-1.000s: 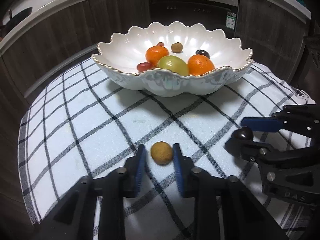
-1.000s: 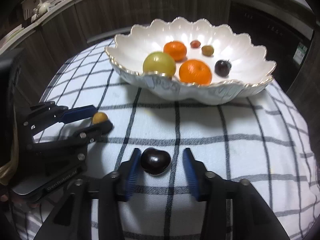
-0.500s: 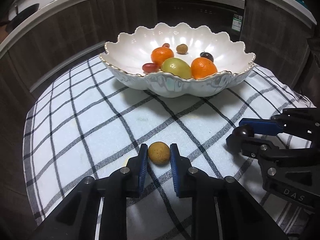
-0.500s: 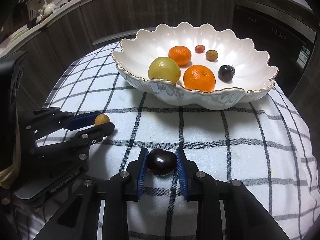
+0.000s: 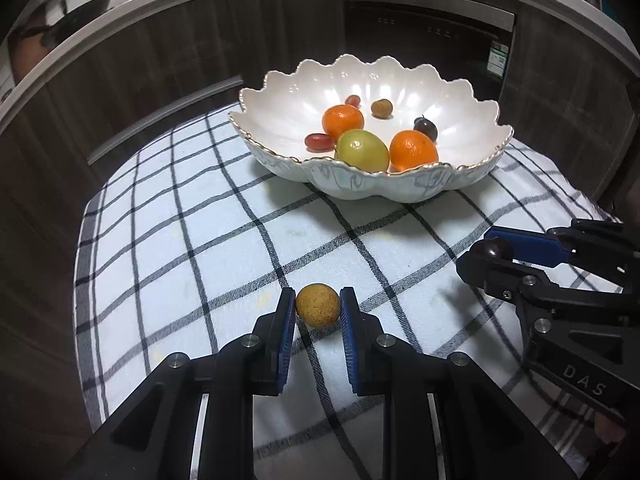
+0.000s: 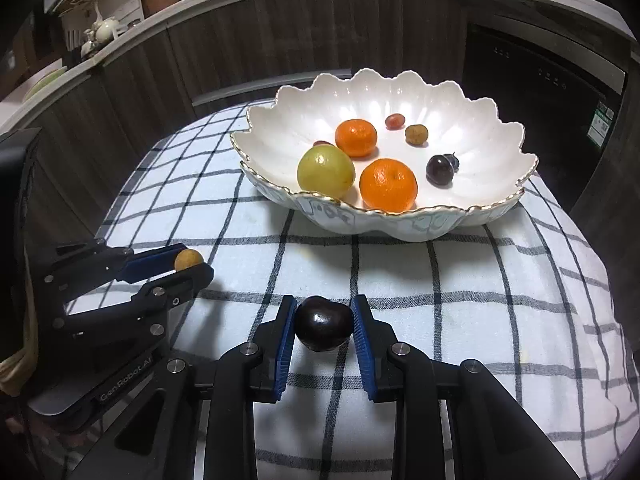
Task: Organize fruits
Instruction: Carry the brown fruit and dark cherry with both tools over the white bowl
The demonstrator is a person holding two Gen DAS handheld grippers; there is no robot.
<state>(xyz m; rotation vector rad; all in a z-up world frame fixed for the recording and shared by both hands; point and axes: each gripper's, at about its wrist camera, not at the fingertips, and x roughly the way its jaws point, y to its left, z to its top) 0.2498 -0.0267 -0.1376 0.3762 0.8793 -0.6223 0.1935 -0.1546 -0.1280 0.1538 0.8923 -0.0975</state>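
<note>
One scalloped bowl point(image 6: 472, 216), well beyond both sets of fingertips, holding several fruits. One right gripper point(image 6: 323, 320), jaws just closed, clamped on a dark plum point(image 6: 323, 327). One left gripper point(image 5: 318, 308), clamped on a small tan fruit point(image 5: 318, 305). Advice: lift both clear of the checked cloth point(image 5: 200, 240), carry over the rim, release low.

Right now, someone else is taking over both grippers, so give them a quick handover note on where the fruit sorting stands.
Left gripper: shut on the small tan fruit, above the checked cloth.
Right gripper: jaws have just been closing, now shut on the dark plum.
White scalloped bowl stands at the far side of the cloth.
Done: two oranges, a green fruit, two red grapes, a tan fruit and a dark fruit lie in the bowl.
Left: carry both held fruits to the bowl and release them.
</note>
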